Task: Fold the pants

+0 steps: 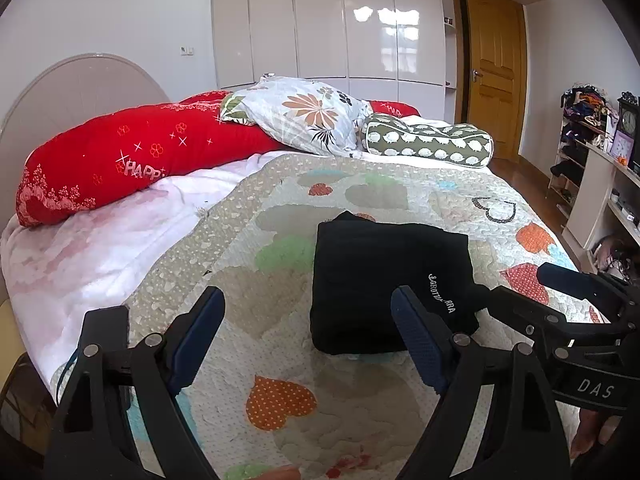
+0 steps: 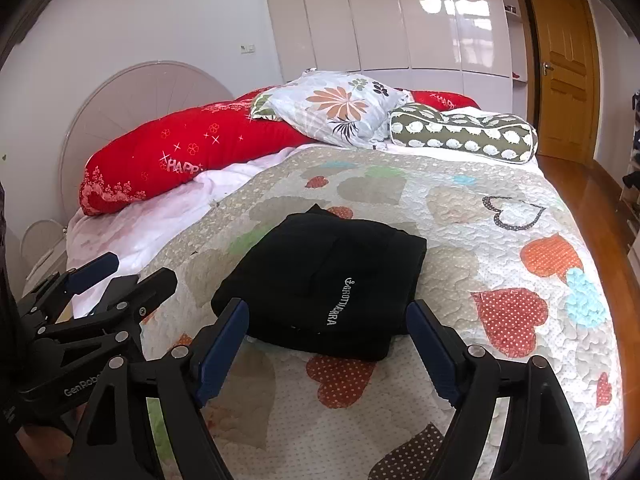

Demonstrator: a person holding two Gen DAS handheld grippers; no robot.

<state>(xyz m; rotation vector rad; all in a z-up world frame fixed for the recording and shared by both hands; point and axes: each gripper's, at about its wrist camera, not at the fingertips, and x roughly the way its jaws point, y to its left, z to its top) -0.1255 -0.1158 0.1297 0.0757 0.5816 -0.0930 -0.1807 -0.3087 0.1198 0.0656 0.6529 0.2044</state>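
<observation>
Both claws wide and empty; black pants folded on the quilt.

Left gripper (image 1: 308,332) stands with its jaws spread wide, holding nothing, above the quilt (image 1: 280,360) just left of the pants (image 1: 380,280), so the cloth lies undisturbed. The pants lie as a compact, layered rectangle near the bed's middle, white lettering upward; the folding appears complete. Right gripper (image 2: 328,340) is likewise spread wide and empty, its fingers straddling the near edge without clamping it, likely a release position.

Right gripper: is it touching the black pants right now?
Apart. In the right wrist view the right gripper is open, and quilt shows between its fingertips and the folded black pants.
</observation>
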